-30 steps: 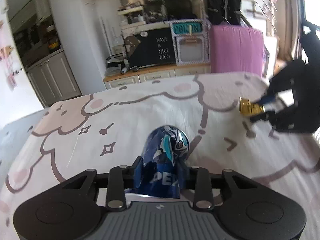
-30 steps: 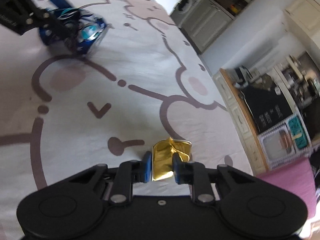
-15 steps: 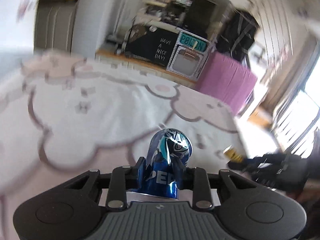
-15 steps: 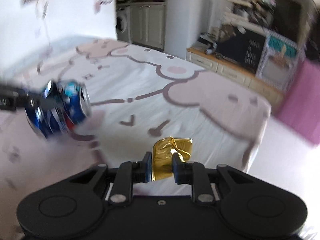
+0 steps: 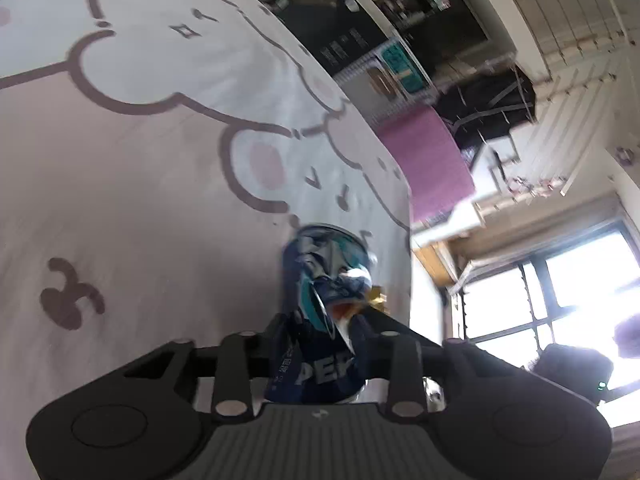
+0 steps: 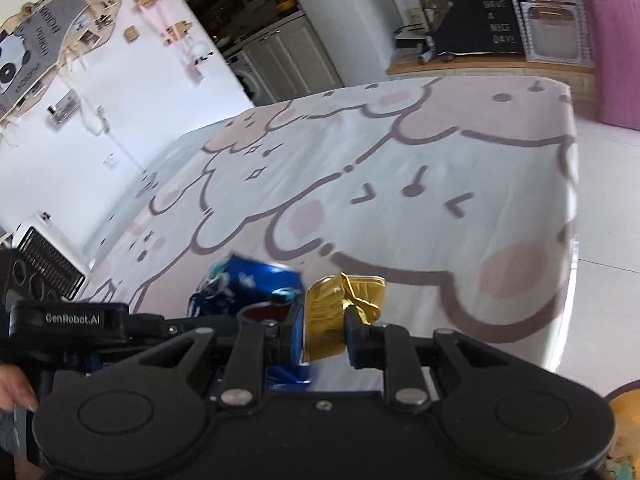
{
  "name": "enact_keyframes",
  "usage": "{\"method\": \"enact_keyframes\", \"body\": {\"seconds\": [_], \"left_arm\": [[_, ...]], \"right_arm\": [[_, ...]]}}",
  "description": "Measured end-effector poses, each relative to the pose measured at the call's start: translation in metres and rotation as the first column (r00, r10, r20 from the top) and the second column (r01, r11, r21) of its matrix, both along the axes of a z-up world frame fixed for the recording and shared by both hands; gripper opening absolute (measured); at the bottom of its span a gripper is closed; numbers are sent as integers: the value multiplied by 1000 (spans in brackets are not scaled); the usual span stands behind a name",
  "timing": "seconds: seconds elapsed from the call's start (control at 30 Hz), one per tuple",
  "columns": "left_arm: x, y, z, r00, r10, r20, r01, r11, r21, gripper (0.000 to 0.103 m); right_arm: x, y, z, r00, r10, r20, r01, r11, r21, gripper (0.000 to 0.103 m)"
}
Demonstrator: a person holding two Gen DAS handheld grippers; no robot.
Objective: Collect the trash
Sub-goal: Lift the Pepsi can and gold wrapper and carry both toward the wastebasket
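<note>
Left gripper (image 5: 322, 330) has the crushed blue can (image 5: 324, 280) between its fingers and the jaws are opening right now. Can's still sitting in the gap, long axis running fwd along the fingers, crumpled top pointing away from the cam; whether the pads still press on it I can't tell for sure, but it hasn't dropped clear.

Right gripper (image 6: 324, 330) is pinched tight on the gold foil wrapper (image 6: 344, 300), crumpled end poking out past the tips.

Key relation: both loads are right next to each other. In the right wrist view the can sits just left of the foil, close to touching the right gripper's left finger, with the left tool's black body alongside. Both are out by the edge of the bed with the cartoon sheet (image 6: 400, 168), floor showing beyond.

My read: this is the drop, can first, foil to follow. Something yellow-rimmed (image 6: 624, 404) shows at the lower right corner, poss. the bin, can't confirm. Risk: the can clipping the right gripper on release, they're that close.
</note>
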State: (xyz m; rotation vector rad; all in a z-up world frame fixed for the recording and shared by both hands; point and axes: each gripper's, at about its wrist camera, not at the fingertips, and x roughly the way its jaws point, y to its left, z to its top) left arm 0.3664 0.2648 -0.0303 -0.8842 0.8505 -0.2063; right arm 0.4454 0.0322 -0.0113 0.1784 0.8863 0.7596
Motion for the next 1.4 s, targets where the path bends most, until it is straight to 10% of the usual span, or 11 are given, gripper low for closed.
{"method": "enact_keyframes", "body": {"seconds": [0.37, 0.57, 0.8, 1.4], "left_arm": [[21, 38, -9, 995, -35, -92, 39, 998, 43, 58], [29, 44, -20, 986, -113, -119, 114, 993, 4, 31], [28, 24, -17, 966, -249, -74, 247, 968, -37, 28], [38, -5, -19, 989, -113, -100, 115, 993, 5, 27]], "right_arm": [[-2, 20, 0, 997, 76, 32, -75, 997, -35, 22], [-1, 25, -1, 996, 84, 42, -82, 995, -49, 22], [7, 19, 0, 997, 50, 55, -46, 996, -71, 22], [-12, -26, 27, 996, -27, 88, 35, 995, -91, 22]]}}
